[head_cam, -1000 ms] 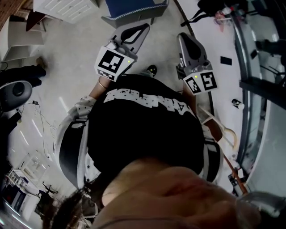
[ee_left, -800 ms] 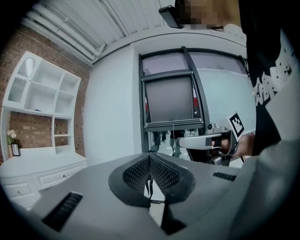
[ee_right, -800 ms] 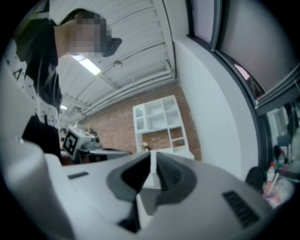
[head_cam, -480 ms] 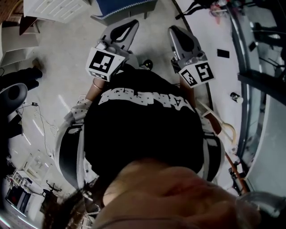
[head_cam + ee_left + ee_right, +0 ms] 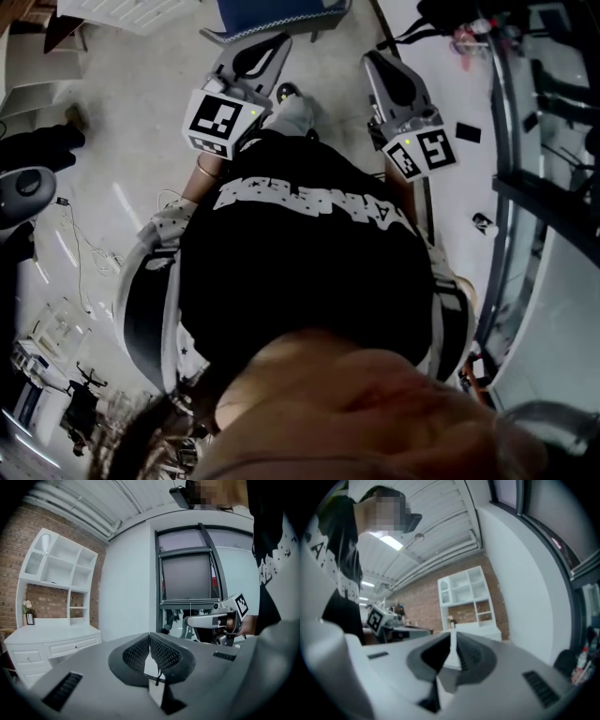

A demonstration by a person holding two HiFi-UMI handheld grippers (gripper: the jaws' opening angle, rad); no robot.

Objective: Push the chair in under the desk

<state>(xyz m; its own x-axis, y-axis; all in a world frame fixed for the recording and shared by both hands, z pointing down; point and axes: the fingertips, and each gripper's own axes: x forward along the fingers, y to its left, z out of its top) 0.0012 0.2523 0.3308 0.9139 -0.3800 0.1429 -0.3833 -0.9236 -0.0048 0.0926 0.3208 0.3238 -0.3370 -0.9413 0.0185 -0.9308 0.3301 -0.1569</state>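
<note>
Chair (image 5: pixel 281 13) ahead; L gripper (image 5: pixel 277 47) & R gripper (image 5: pixel 377 64) side-by-side, jaws shut

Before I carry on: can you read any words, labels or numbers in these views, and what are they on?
No text can be read.
White lettering on the person's black shirt: upside down and blurred in the head view, cut off in the left gripper view.
Square code patterns only, no words: left marker cube, right marker cube.
</note>
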